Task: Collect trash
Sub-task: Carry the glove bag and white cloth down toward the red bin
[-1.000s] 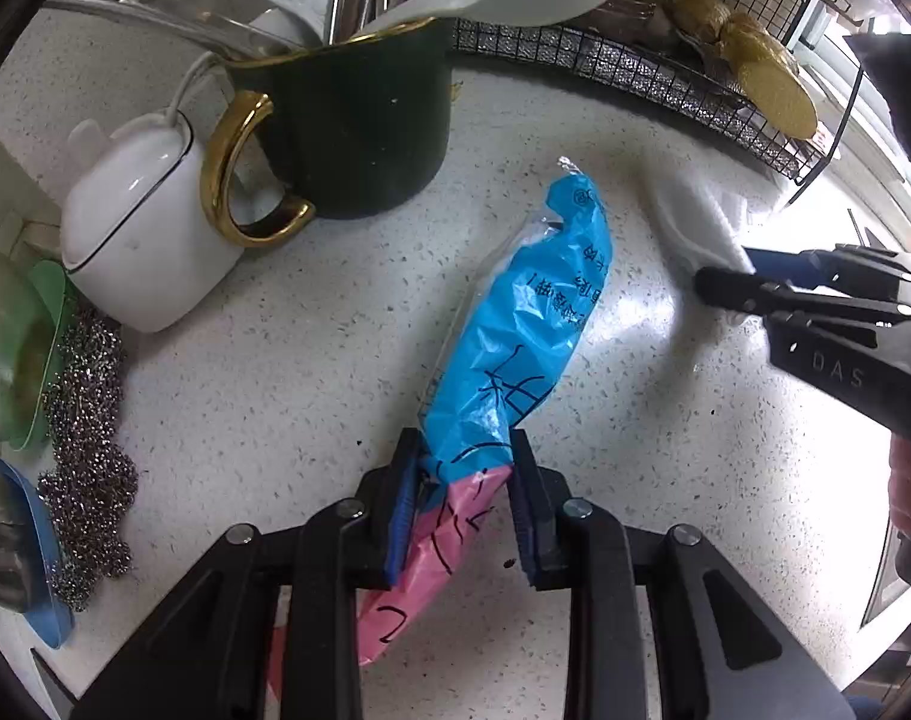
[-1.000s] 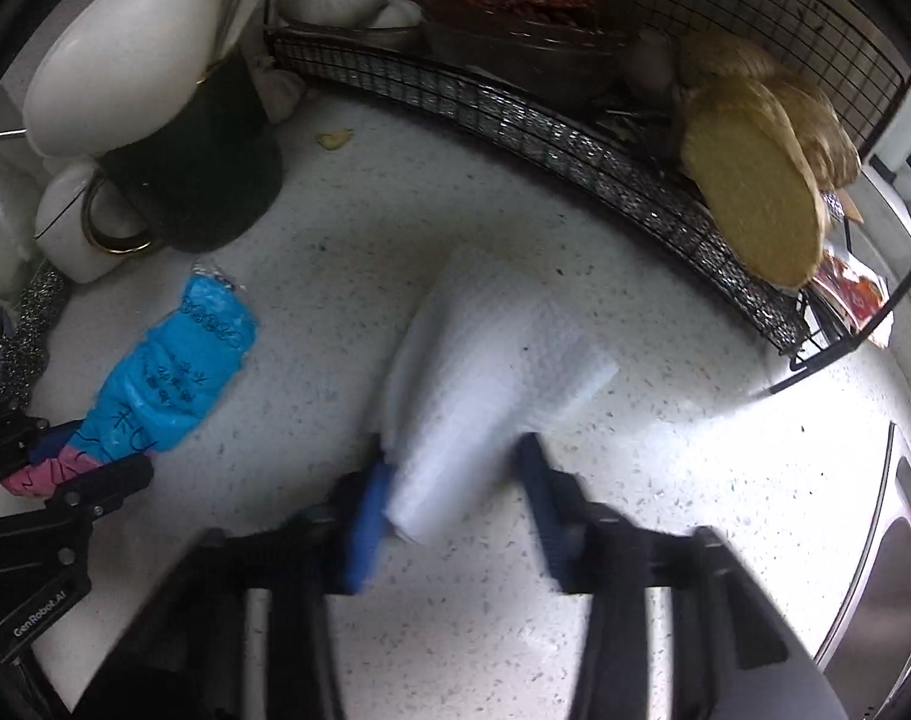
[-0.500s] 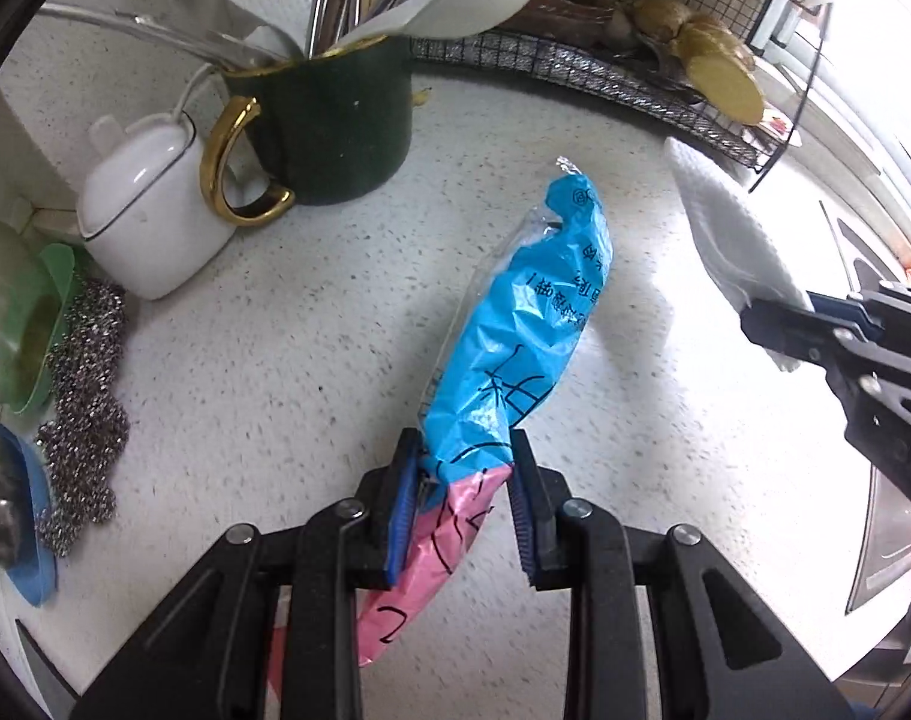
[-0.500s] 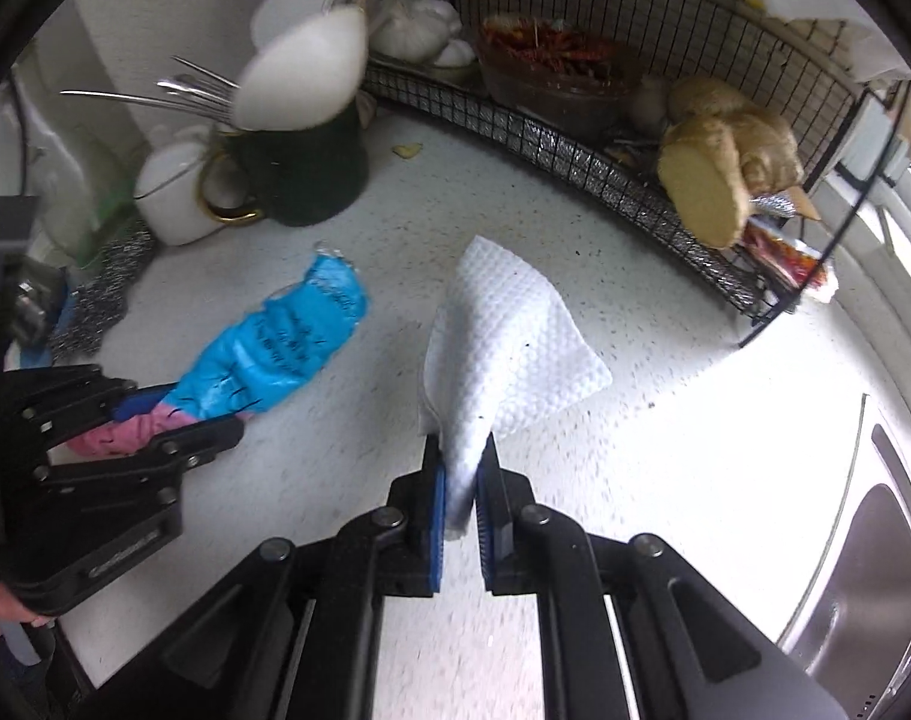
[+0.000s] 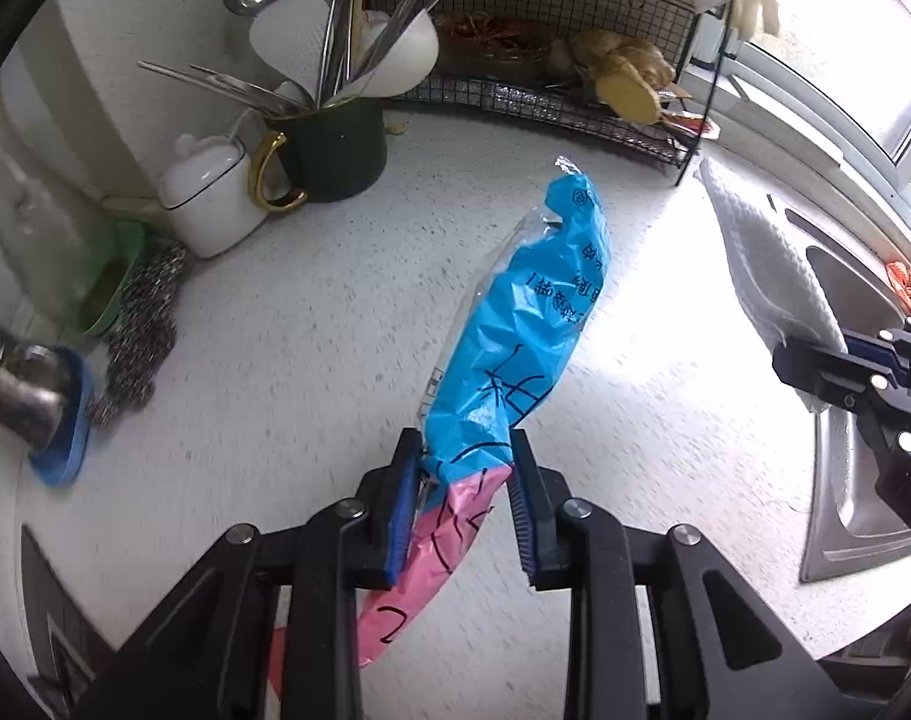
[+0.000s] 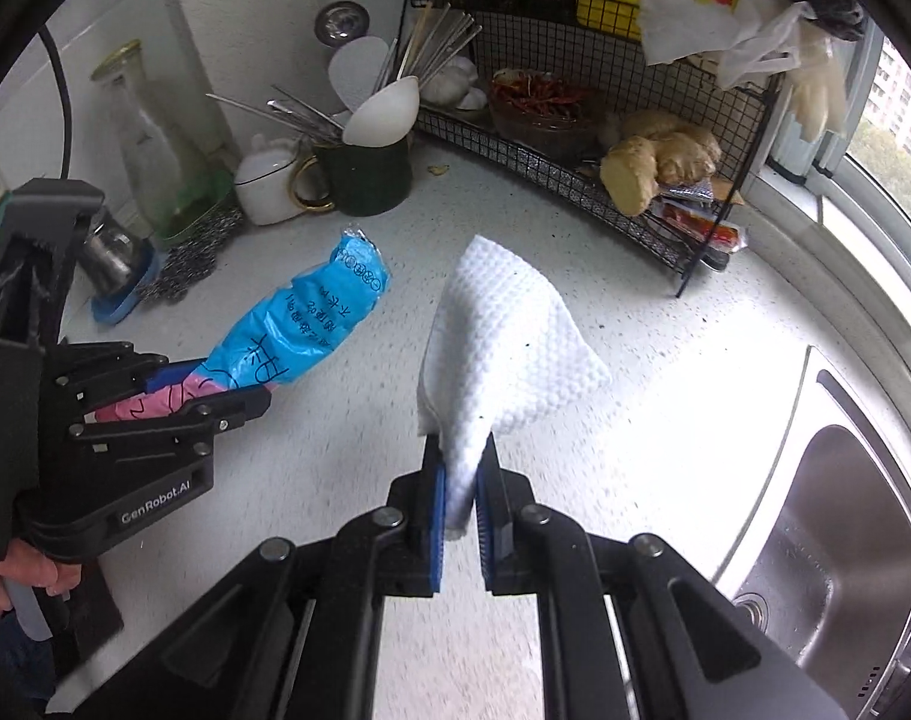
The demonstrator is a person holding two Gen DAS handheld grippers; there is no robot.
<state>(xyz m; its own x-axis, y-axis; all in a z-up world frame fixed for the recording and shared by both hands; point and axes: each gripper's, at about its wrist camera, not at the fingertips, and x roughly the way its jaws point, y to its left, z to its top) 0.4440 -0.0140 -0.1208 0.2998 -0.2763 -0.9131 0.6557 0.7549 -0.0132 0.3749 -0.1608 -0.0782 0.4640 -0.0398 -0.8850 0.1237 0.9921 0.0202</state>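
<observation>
My left gripper is shut on a blue and pink plastic wrapper and holds it up above the speckled white counter. The wrapper also shows in the right wrist view, with the left gripper at the left. My right gripper is shut on a white textured paper towel, lifted off the counter. The towel also shows in the left wrist view at the right, pinched by the right gripper.
A dark green mug of utensils, a white lidded pot, steel scourers and a green dish stand at the back left. A black wire rack with ginger lines the back. A steel sink lies right.
Both grippers have risen and pulled back from the counter, carrying the wrapper and the towel. One second ago the right gripper was open around the towel; it then shut on it.
</observation>
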